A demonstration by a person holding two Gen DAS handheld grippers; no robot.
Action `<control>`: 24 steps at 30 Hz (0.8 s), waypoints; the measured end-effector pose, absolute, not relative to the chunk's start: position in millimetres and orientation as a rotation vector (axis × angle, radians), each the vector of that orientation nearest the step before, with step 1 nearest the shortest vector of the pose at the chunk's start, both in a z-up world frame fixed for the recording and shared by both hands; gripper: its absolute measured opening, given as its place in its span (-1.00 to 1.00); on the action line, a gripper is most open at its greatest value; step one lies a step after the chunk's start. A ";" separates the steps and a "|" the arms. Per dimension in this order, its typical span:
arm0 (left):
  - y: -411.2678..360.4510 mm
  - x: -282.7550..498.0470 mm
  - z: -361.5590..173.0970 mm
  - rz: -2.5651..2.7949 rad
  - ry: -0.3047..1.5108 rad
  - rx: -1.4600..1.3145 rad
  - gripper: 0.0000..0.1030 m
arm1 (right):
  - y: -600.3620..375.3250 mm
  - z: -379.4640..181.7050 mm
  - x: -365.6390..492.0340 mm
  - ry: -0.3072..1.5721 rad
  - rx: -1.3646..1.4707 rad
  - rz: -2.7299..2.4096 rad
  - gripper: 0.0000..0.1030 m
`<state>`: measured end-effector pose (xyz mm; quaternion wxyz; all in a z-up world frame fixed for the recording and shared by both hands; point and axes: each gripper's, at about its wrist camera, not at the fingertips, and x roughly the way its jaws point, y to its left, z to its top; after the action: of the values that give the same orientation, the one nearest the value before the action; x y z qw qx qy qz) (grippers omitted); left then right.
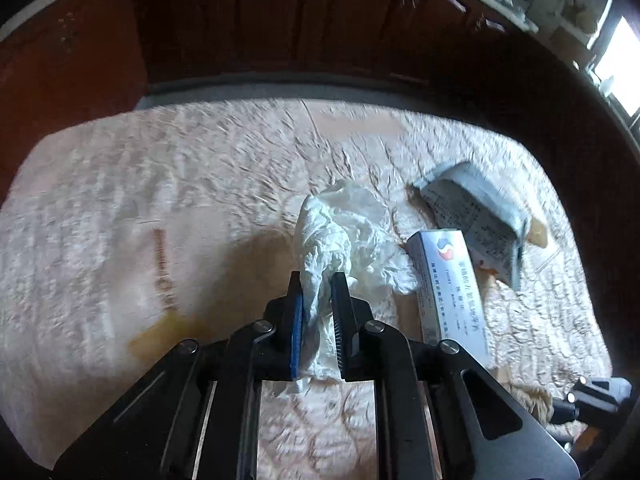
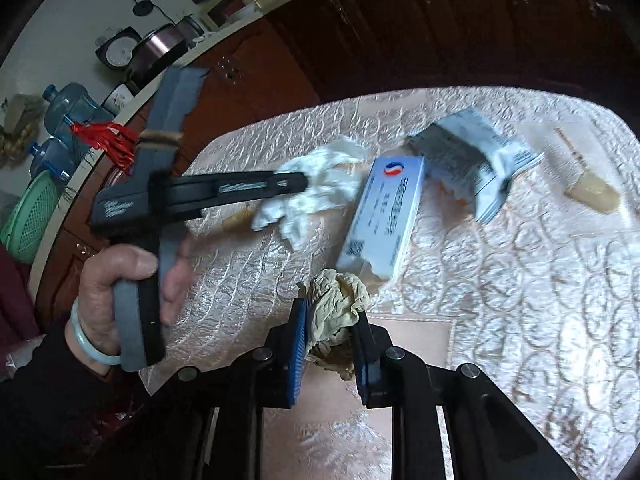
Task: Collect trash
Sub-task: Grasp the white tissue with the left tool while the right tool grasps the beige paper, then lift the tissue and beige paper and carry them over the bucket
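Jaws of both grippers are closed on crumpled paper. The left gripper [image 1: 317, 280] pinches a white tissue [image 1: 340, 232] between its pads; a twisted neck of the tissue runs down through the jaws, while the looser bulk spreads ahead of the fingertips and lies on the embossed tablecloth [image 1: 160, 184]. The right gripper [image 2: 330, 312] pinches a beige paper wad [image 2: 338, 300]; most of the wad bulges above and just ahead of the fingertips, with a darker fold trailing below between the jaws. In the right wrist view the left gripper [image 2: 304, 179] reaches in from the left, held by a hand [image 2: 120, 280] wearing a pale bangle, its tip buried in the white tissue [image 2: 316, 184].

Progress, as judged from these views: two pieces of trash are gripped, and neither appears to be deposited anywhere; no bin or bag can be made out in either view. Items left on the cloth: a white and blue carton [image 2: 384, 216] lying flat, touching the tissue's edge and just beyond the beige wad; a crumpled printed packet [image 2: 472, 160] beside the carton's far end; and a tan stick-shaped scrap [image 2: 588, 188], apart from the rest, toward the right edge. Yellowish stains mark the cloth near the tissue. The task thus seems at an early stage, with carrying away and further pick-ups remaining.
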<state>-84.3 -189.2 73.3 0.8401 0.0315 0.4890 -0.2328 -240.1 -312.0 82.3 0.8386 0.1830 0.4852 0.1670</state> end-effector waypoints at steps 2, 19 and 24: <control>-179.9 -93.2 85.1 -0.498 1.013 0.047 -0.79 | -314.5 91.8 -245.3 1.009 0.386 0.361 -0.62; -201.5 -176.3 157.9 -0.561 0.827 0.065 -0.79 | -353.3 163.2 -286.2 0.812 0.334 0.263 -0.62; -216.6 -194.1 171.3 -0.570 0.779 0.093 -0.79 | -367.3 178.7 -296.0 0.771 0.327 0.216 -0.62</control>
<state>-194.1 -216.6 171.3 0.8847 0.0448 0.3743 -0.2741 -296.0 -367.3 178.7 0.9079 0.1583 0.3737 0.1045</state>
